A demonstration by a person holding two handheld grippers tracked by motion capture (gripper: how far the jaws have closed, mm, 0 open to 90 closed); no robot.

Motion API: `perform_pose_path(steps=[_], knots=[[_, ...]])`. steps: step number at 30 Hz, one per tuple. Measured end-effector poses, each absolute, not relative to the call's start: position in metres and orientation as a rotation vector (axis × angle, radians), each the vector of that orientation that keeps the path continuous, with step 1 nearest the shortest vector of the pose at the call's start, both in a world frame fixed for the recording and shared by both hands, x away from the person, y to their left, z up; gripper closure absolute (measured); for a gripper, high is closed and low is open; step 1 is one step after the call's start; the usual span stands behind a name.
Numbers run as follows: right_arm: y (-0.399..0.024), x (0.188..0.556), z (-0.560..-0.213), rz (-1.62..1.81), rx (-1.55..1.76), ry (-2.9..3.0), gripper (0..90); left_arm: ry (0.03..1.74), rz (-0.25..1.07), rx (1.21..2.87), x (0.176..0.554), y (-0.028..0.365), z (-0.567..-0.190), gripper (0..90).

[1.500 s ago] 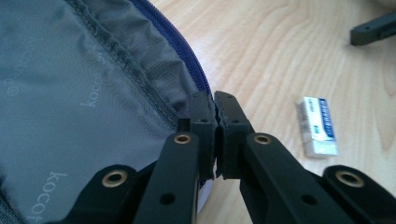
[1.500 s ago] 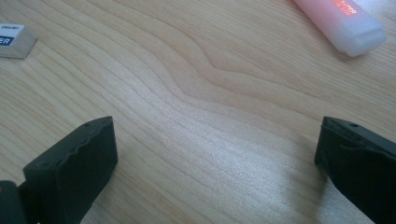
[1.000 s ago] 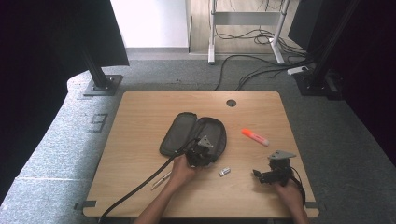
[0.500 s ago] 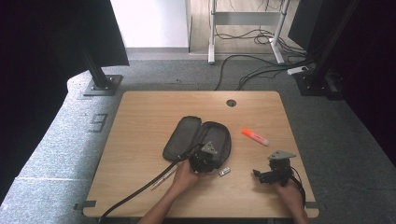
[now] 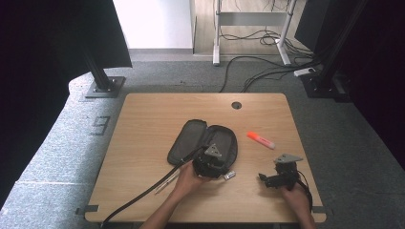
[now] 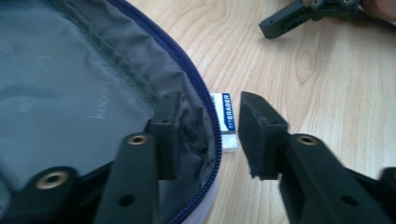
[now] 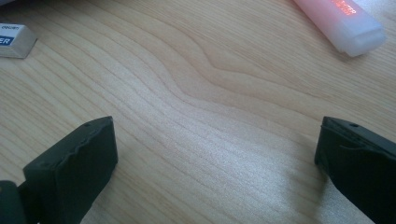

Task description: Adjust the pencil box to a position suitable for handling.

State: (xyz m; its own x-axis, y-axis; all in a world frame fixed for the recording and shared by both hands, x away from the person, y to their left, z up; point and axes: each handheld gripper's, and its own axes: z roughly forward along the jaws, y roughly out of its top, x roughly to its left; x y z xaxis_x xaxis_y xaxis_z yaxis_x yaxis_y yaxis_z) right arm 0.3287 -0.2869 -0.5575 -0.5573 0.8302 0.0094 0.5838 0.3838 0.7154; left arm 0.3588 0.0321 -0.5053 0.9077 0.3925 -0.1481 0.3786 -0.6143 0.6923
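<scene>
Now left gripper [image 6: 205, 135] jaws astride pouch [image 6: 84, 93] rim.

A wooden desk [image 5: 143, 124] carries an open dark pouch [image 5: 186, 140] at the left fingers, an eraser [image 6: 227, 122] between them, and an orange highlighter [image 5: 261, 140] beyond the right fingers

Even, soft daylight — dark edges, close views slightly blurred.

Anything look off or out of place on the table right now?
Nothing damaged or spilled. The pencil case lies open, the eraser sits just outside its zipper edge, and the highlighter lies loose to the right.
</scene>
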Motion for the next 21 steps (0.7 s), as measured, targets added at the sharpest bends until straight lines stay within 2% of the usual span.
perform_pose_path(steps=[4, 8, 21], knots=[[-0.287, 0.329, -0.557, 0.975, 1.231, 2.297, 0.0, 0.565, 0.044, 2.299, 0.361, 0.037, -0.501, 41.4], [-0.287, 0.329, -0.557, 0.974, 1.231, 2.297, 0.0, 0.584, 0.059, 2.307, 0.364, 0.042, -0.498, 32.5], [-0.287, 0.329, -0.557, 0.974, 1.231, 2.297, 0.0, 0.620, 0.083, 2.297, 0.365, 0.068, -0.488, 20.8]])
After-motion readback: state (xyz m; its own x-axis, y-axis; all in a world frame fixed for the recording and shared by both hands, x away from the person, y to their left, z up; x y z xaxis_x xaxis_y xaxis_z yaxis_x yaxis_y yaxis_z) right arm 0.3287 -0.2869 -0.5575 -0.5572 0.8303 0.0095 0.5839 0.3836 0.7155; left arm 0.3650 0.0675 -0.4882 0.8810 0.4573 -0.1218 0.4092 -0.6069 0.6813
